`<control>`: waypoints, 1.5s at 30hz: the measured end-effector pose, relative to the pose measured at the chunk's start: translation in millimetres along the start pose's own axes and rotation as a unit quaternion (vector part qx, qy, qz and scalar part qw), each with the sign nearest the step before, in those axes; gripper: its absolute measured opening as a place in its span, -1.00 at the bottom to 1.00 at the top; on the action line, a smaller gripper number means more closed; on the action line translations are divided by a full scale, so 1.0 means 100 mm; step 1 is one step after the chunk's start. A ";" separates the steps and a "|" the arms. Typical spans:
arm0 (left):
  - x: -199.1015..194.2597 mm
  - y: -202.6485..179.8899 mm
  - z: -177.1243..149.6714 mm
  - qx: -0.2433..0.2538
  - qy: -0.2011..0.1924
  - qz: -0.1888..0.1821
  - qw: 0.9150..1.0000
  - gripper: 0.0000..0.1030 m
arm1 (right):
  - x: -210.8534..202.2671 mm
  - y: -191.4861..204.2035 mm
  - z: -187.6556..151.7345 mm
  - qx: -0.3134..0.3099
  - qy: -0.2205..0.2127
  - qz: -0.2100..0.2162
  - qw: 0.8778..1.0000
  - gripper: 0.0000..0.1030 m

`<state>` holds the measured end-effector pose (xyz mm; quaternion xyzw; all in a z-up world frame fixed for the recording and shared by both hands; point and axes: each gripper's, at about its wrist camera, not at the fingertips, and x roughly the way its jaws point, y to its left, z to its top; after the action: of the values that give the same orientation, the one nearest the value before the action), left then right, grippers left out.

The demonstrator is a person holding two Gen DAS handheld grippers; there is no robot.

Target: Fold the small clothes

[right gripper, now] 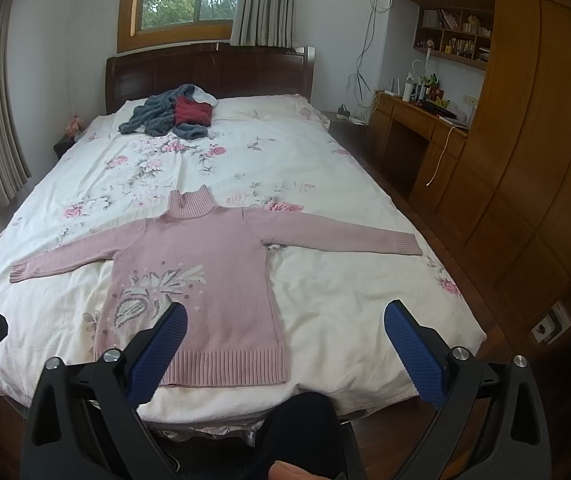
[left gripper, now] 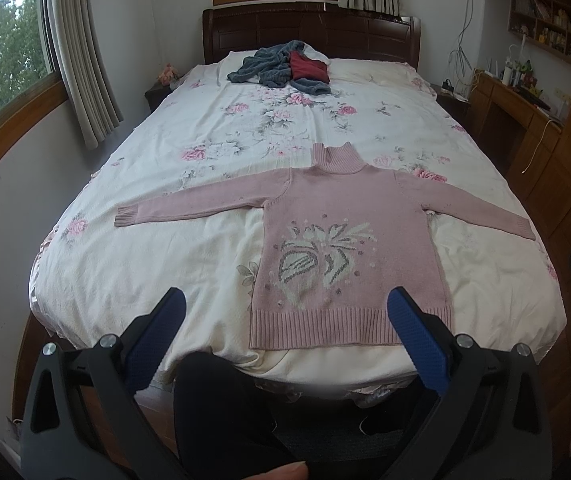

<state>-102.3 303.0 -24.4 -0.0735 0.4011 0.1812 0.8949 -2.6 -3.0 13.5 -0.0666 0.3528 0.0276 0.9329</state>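
A pink turtleneck sweater (left gripper: pixel 349 240) lies flat on the bed (left gripper: pixel 165 280), sleeves spread. The left gripper (left gripper: pixel 285 300) and right gripper (right gripper: pixel 285 316) hover wide apart, holding nothing.

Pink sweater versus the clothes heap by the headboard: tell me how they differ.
The pink sweater lies spread flat, sleeves stretched out to both sides; the clothes heap is crumpled and unsorted. The pink sweater sits at the near end of the bed, close to both open grippers; the clothes heap lies far off by the headboard. The sweater is one pink garment; the heap mixes grey-blue and dark red. Both rest on the floral bedspread.
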 end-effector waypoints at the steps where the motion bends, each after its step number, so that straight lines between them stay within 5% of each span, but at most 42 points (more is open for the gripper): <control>1: 0.00 0.01 0.00 0.000 0.000 0.000 1.000 0.94 | 0.00 0.01 0.01 0.000 -0.001 -0.001 1.000 0.93; 20: 0.25 -0.03 0.03 -0.004 0.016 -0.007 1.000 0.94 | 0.21 -0.04 0.06 0.001 0.000 -0.011 1.000 0.93; 23: 0.40 -0.05 0.06 -0.001 0.005 -0.015 1.000 0.94 | 0.36 -0.16 0.06 0.004 -0.035 0.007 0.999 0.93; 26: 0.58 -0.03 0.10 -0.010 -0.002 -0.066 0.998 0.94 | 0.70 -0.36 0.07 0.008 -0.053 0.018 0.998 0.93; 28: 0.73 -0.04 0.16 -0.014 -0.004 -0.074 0.997 0.94 | 1.12 -0.58 0.12 0.019 -0.018 0.007 1.000 0.93; 31: 0.94 -0.11 0.27 -0.009 0.003 -0.063 0.998 0.94 | 1.72 -1.05 0.17 0.078 0.031 0.048 0.995 0.85; 34: 1.17 -0.14 0.39 -0.025 0.007 -0.080 0.996 0.94 | 2.41 -1.69 0.15 0.183 0.088 0.090 0.975 0.49; 37: 1.41 -0.18 0.49 -0.044 0.019 -0.108 0.993 0.94 | 3.04 -2.30 0.07 0.276 0.133 0.096 0.947 0.43; 41: 1.72 -0.27 0.58 -0.067 0.028 -0.178 0.981 0.94 | 3.73 -3.02 -0.15 0.395 0.158 0.107 0.898 0.19; 45: 1.95 -0.48 0.66 -0.049 0.012 -0.163 0.985 0.94 | 4.34 -3.58 -0.36 0.497 0.148 0.153 0.841 0.12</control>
<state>81.5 328.8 -126.5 -0.1843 0.3849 0.0513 0.9029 334.3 -360.6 -263.6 0.4578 0.4585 -0.0197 0.7615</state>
